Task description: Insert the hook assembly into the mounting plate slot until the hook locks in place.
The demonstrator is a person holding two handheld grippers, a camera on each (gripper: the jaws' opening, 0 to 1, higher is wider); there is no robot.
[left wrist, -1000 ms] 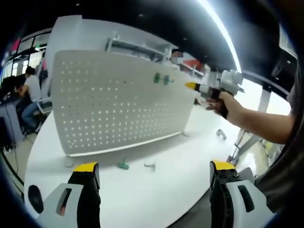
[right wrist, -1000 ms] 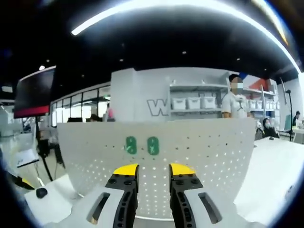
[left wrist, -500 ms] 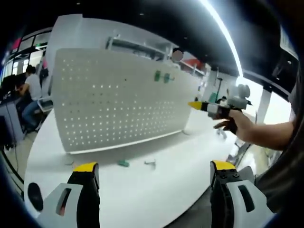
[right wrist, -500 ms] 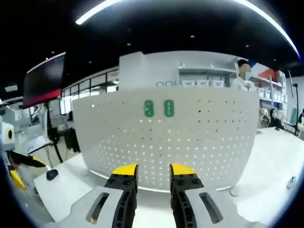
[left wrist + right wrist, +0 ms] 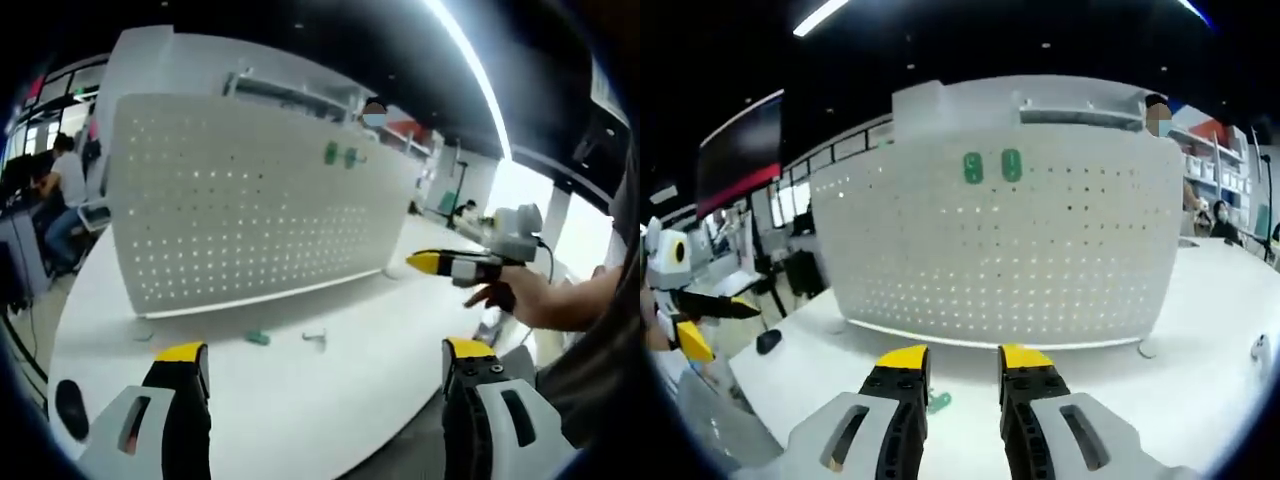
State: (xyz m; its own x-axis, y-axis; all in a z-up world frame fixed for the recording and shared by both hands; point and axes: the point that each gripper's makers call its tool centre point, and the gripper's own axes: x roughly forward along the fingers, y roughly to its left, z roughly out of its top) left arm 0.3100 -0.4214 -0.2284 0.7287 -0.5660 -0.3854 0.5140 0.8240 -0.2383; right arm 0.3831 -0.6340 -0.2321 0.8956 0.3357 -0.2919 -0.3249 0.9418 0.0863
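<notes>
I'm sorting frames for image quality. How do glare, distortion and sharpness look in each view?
Left gripper view: a ceiling light strip flares white, a blown-out window glows behind the right gripper, and the pegboard bows from fisheye distortion. Right gripper view: the pegboard bulges strongly, backlight shines through its holes, and the small green part on the table is too soft to make out.

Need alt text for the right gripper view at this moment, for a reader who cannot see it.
A white pegboard stands upright on a white table, with two green hooks mounted side by side near its top edge. The right gripper points at it with nothing between its yellow-tipped jaws, and a small green piece lies on the table between them.
</notes>
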